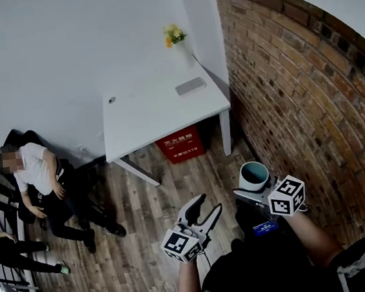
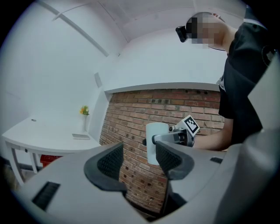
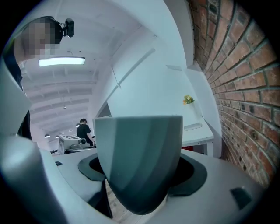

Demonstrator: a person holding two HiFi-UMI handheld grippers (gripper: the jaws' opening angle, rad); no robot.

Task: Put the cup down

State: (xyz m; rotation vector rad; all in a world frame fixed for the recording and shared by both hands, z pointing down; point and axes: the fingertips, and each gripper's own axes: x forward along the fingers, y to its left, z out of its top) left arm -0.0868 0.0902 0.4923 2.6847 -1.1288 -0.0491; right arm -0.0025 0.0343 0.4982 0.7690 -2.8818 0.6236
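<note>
Head view: at 4 o'clock the right gripper (image 1: 252, 192) holds the cup (image 1: 254, 175) upright above the wooden floor (image 1: 143, 204), well apart from the table (image 1: 153, 113) at 12 o'clock. Left gripper view: the left gripper (image 2: 139, 153) has its fingers spread, with nothing between them. Right gripper view: both fingers pinch the cup.

We read only one sign. A red box (image 1: 180, 145) on the floor under the near edge of the surface (image 1: 147, 113) bears white Chinese characters, which we take as 灭火器箱, with the number 119 below. A blue label (image 1: 264, 227) behind the right tongs (image 1: 254, 183) has print too small to read.
</note>
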